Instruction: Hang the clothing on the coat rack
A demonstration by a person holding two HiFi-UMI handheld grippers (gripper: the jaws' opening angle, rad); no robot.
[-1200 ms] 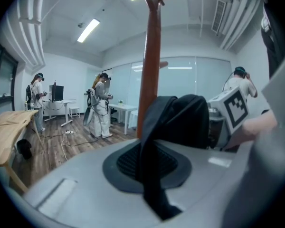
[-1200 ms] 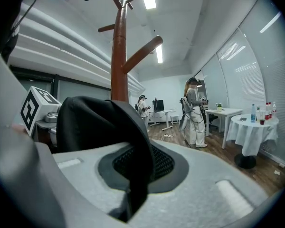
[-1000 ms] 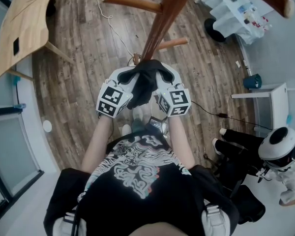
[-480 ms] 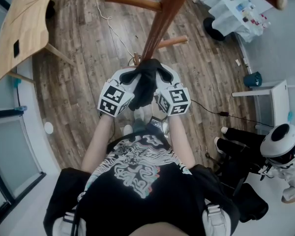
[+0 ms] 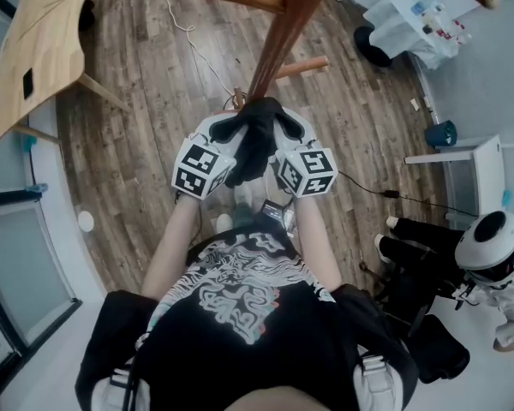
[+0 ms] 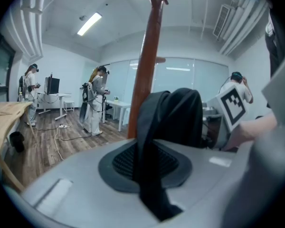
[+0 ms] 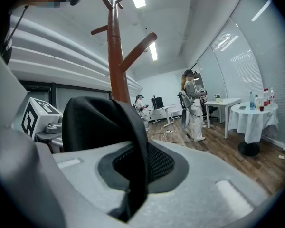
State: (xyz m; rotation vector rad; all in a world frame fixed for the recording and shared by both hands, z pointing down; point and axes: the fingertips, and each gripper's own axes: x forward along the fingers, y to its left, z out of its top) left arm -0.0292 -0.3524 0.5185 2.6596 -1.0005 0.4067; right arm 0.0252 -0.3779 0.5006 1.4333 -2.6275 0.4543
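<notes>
One black garment (image 5: 255,144) was observed just before one coat rack (image 5: 284,32). My left hand-held gripper (image 5: 230,131) was opening its jaws, cloth between them; my right hand-held gripper (image 5: 281,129) pinched the same garment.

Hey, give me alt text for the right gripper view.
The right gripper is shut on a black garment, a fold pinched between its jaws. Behind it rises a wooden coat rack, with people and tables farther back in a bright office.
</notes>
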